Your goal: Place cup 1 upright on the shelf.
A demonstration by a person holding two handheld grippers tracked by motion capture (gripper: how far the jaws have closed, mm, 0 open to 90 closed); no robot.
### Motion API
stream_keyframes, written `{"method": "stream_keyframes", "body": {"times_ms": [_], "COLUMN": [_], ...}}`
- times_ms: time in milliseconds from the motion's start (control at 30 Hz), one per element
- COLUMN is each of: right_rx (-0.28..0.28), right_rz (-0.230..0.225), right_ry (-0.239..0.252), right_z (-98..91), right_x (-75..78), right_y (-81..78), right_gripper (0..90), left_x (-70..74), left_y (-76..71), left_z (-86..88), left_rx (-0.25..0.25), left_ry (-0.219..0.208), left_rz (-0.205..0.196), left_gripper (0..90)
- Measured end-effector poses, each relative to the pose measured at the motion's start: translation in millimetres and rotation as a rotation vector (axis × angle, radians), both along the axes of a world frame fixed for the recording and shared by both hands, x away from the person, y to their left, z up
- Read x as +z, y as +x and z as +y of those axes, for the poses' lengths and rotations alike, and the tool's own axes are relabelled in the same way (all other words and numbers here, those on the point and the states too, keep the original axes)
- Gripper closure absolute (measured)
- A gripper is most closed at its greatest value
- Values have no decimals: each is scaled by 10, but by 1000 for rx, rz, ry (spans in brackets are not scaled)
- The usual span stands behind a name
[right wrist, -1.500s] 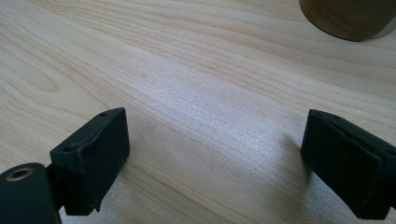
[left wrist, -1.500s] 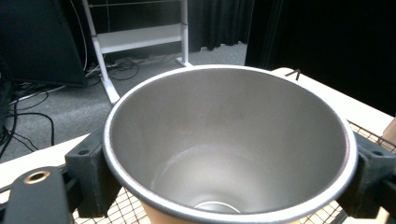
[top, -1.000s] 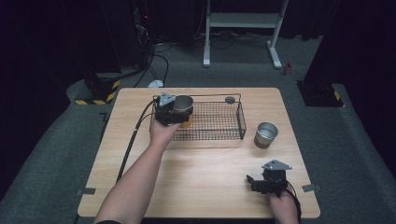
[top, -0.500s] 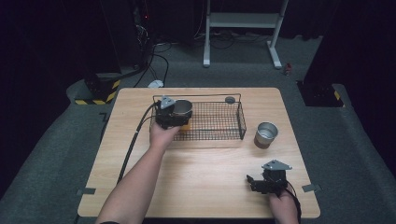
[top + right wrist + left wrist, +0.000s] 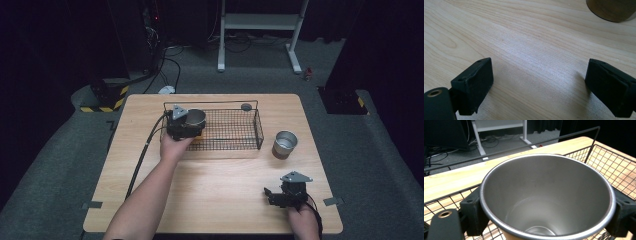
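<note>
A steel cup (image 5: 196, 118) is held over the left end of the black wire basket (image 5: 258, 125), with my left gripper (image 5: 194, 126) shut on it. In the left gripper view the cup (image 5: 546, 195) opens toward the camera and is empty, and the two jaws of the left gripper (image 5: 546, 218) press on its sides above the basket mesh (image 5: 616, 167). A second steel cup (image 5: 285, 144) stands on the table right of the basket. Near the front right edge my right gripper (image 5: 270, 196) rests open, and nothing lies between the jaws of the right gripper (image 5: 539, 85).
The wooden table (image 5: 220, 200) has bare board between the basket and its front edge. A small dark round object (image 5: 246, 106) sits at the basket's far rim. The second cup's base (image 5: 611, 10) shows ahead of the right jaws. A cable (image 5: 142, 155) trails off the left gripper.
The left gripper and its cup have shifted slightly toward the near side over the basket's left end. The right gripper has stayed put.
</note>
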State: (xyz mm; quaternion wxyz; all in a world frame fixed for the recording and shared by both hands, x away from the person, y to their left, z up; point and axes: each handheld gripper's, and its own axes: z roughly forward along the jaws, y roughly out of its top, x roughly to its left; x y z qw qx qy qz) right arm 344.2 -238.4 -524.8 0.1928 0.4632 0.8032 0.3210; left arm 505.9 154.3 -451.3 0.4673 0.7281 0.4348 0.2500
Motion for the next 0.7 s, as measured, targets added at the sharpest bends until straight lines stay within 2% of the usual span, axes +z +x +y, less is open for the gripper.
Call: {"method": "stream_keyframes", "body": {"times_ms": [133,467,533,700], "right_rx": [-1,1,1,1], "right_rz": [2,-1,1,2], "right_ry": [2,2,3,4], "right_z": [2,2,3,4], "right_x": [0,-1,0,0], "right_y": [-4,-2,-5,-6], "right_gripper": [80,80,80,80], "left_x": [-27,-66,-67,-81], "left_y": [1,7,-2,-6], "left_z": [-5,-39,-52,-69], "left_rx": [-1,11,10,7], "left_ry": [-11,12,34,33], "left_rz": [9,15,2,0], "left_gripper": [133,133,133,133]}}
